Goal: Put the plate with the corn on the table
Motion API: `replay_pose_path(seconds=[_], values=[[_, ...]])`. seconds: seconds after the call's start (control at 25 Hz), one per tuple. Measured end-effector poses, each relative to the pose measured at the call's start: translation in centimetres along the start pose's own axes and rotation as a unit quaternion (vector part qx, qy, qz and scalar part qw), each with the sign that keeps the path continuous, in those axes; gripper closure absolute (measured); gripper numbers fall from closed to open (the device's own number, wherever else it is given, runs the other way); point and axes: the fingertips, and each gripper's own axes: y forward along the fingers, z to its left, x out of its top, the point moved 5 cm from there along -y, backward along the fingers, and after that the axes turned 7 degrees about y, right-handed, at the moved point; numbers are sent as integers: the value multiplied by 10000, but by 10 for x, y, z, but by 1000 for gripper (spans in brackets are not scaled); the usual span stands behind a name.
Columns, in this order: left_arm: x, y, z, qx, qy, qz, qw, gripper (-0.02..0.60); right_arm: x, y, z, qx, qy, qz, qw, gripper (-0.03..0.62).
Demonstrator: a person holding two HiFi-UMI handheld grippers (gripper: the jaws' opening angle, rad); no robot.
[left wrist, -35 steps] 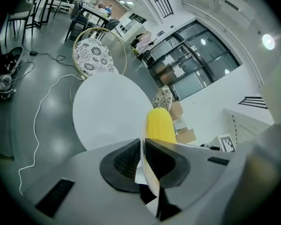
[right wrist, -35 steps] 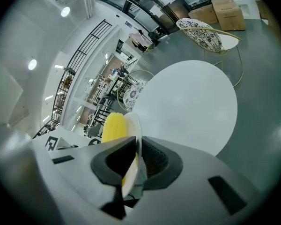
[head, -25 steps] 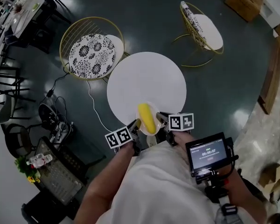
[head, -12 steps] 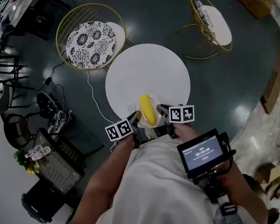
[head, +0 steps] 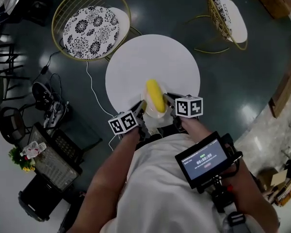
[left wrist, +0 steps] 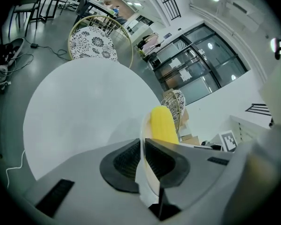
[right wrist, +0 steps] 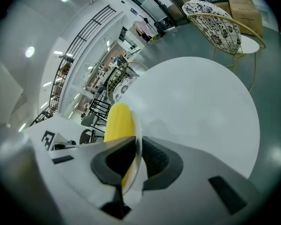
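Having been carried inward over the last second, the small round white plate (head: 160,114) with the yellow corn cob (head: 155,95) is held above the near part of the round white desk (head: 136,67). Opposite rims are clamped by the fingers of the left gripper (head: 141,111) and the right gripper (head: 169,101). Lowering is judged to remain.

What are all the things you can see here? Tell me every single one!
table: one, white and round, in the middle of the dark floor
plate: one, pale, over the table's near edge
corn: one cob, yellow, lying on the plate
chairs: two, gold wire with black-and-white cushions, beyond the table, one on each side
cables: a tangle, dark, on the floor at the left
screen: one, black and lit, by the person's right arm
left hand-held gripper: one, grey, shut on the plate's left rim
right hand-held gripper: one, grey, shut on the plate's right rim
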Motion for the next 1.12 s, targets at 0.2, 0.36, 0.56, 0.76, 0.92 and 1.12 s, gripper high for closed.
replay_pose_path(seconds=[0.2,0.36,0.56,0.76,0.92,1.12], values=[[13,16,4,26,7,-100,9999,545,22,10,-3,-59,-203,-33,9998,549],[21,29,8,92,26,-116,9999,543,35,18,-6,-42,-348,-55,9994,551],[27,41,13,185,-20,-84,9998,543,47,29,-10,-62,-582,37,9983,549],[32,51,20,368,-17,20,9993,543,54,40,-13,-131,-740,54,9972,549],[37,53,23,439,-7,14,9990,543,59,45,-11,-135,-879,45,9960,549],[43,56,26,512,8,-96,9986,543,68,54,-9,-114,-1143,46,9934,549]])
